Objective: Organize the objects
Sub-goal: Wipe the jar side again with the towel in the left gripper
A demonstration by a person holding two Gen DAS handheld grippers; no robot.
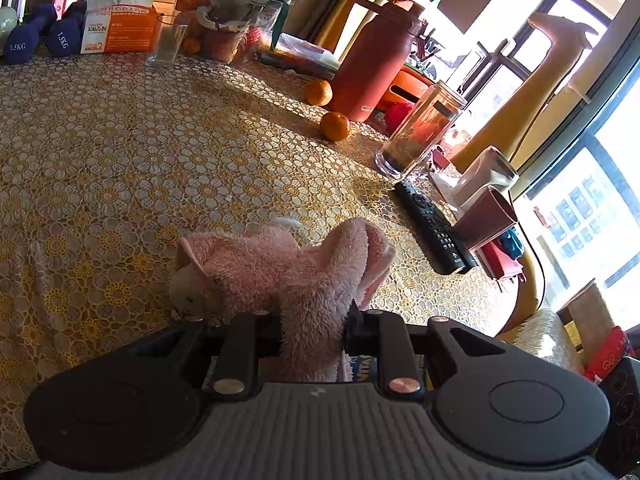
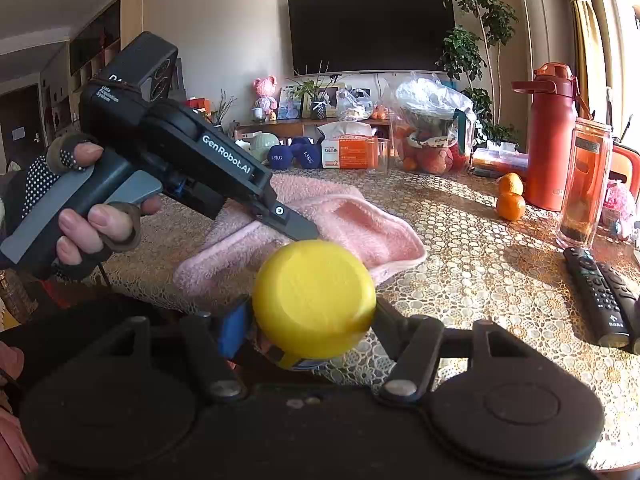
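My left gripper point(image 1: 312, 320) is shut on a pink fluffy towel point(image 1: 288, 268), pinching a fold of it just above the lace tablecloth point(image 1: 120, 140). In the right wrist view the same towel point(image 2: 360, 224) lies spread on the table with the left gripper point(image 2: 300, 232) pressed into it. My right gripper point(image 2: 312, 320) is shut on a round yellow container point(image 2: 316, 304), held over the table's near edge in front of the towel.
Two oranges point(image 1: 328, 108), a red thermos point(image 1: 376, 60), a clear tumbler point(image 1: 420, 132) and two black remotes point(image 2: 600, 296) stand at the right. Dumbbells point(image 1: 36, 36), an orange tissue box point(image 1: 120, 24), a glass point(image 1: 166, 40) and bagged items point(image 1: 236, 8) line the far edge.
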